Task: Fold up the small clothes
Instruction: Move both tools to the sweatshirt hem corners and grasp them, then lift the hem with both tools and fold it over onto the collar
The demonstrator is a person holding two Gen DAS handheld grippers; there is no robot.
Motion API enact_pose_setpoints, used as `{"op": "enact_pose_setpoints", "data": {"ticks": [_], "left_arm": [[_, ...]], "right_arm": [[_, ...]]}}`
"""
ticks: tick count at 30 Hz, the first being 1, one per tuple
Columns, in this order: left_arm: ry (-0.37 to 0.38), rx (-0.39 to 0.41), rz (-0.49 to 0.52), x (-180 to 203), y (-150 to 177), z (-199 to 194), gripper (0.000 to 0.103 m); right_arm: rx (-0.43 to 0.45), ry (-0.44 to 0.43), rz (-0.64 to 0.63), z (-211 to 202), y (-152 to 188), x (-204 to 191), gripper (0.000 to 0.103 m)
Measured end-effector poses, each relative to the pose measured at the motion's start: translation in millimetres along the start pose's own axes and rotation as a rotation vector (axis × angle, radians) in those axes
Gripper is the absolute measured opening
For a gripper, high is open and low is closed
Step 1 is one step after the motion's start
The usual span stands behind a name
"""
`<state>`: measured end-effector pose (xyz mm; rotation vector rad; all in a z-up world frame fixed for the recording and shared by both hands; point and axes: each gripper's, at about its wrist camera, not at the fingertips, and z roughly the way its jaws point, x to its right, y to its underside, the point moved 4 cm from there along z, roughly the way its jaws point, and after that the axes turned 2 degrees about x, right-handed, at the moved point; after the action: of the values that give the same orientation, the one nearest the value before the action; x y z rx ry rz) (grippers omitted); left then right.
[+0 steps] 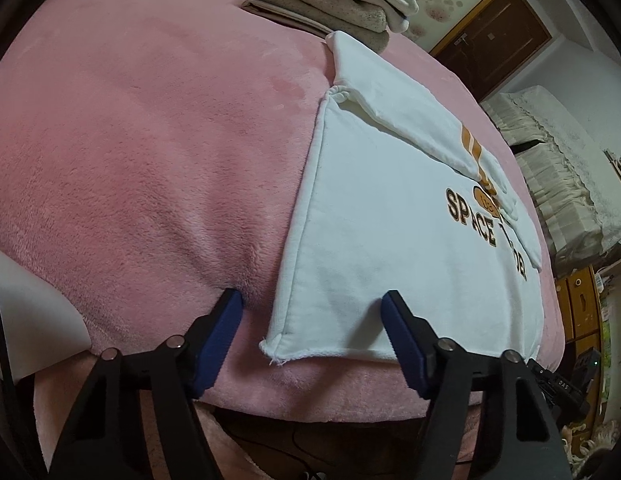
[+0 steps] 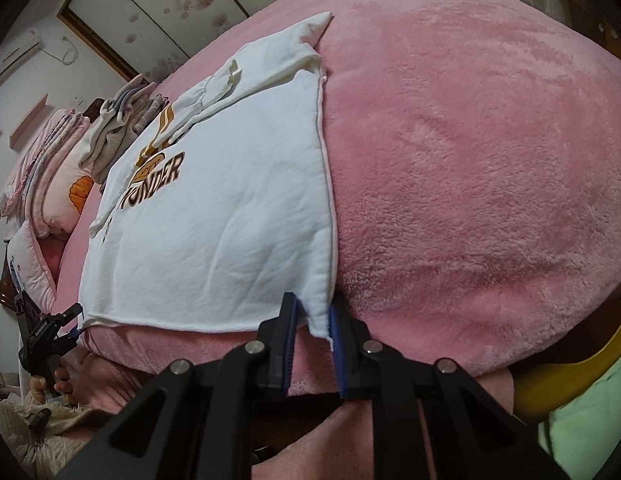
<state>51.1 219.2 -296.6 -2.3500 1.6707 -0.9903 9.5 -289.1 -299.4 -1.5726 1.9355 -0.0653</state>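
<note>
White sweatshirt (image 2: 214,240) lies sleeves-in on pink blanket (image 1: 150,160); right gripper (image 2: 312,320) pinches its 6 o'clock hem corner, left gripper (image 1: 310,312) spread astride the other, ready to fold up.

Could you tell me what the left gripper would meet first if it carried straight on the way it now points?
Most likely the near hem corner of the white sweatshirt, which lies between the left gripper's open fingers on the pink blanket; depth is uncertain.
</note>
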Motion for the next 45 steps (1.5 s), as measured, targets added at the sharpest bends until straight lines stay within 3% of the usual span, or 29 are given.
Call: {"op": "enact_pose_setpoints", "data": {"ticks": [5,13,15,16,18,21,25,31,34,39,45], "left_arm": [[0.001,-0.036,0.008,7.7,1.6,2.4,0.049],[-0.001,-0.084,0.005,16.8,4.3,8.7,0.047],[0.013,-0.107,-0.014,16.3,4.6,10.6,0.027],[0.022,-0.118,-0.027,15.7,4.2,12.3,0.011],[0.039,-0.138,-0.078,12.8,3.2,12.5,0.008],[0.062,-0.143,-0.127,13.0,-0.8,8.4,0.006],[0.182,-0.117,-0.248,15.4,-14.2,-3.9,0.006],[0.32,-0.043,-0.351,34.6,-51.3,-18.9,0.006],[0.372,0.038,-0.377,51.9,-85.3,-31.6,0.006],[0.358,0.152,-0.407,66.7,-142.8,-39.0,0.005],[0.243,0.171,-0.371,84.2,-203.1,-9.0,0.005]], "right_arm": [[-0.003,-0.003,-0.001,-1.3,0.5,-1.0,0.013],[-0.011,-0.016,0.025,1.9,0.1,2.7,0.013],[-0.012,-0.032,0.04,2.1,0.3,4.6,0.013],[-0.011,-0.037,0.045,1.6,0.3,5.4,0.012],[-0.005,-0.044,0.049,-1.5,0.4,5.9,0.007],[0.013,-0.046,0.04,-11.5,-1.9,2.7,0.006],[0.072,-0.091,0.037,-33.4,-17.7,-6.2,0.006],[0.191,-0.19,0.053,-69.3,-69.4,-21.4,0.006],[0.243,-0.22,0.039,-81.6,-98.7,-35.7,0.006],[0.314,-0.225,0.026,-88.8,-152.4,-54.8,0.006],[0.328,-0.208,0.074,-66.0,-207.5,-61.0,0.006]]}}
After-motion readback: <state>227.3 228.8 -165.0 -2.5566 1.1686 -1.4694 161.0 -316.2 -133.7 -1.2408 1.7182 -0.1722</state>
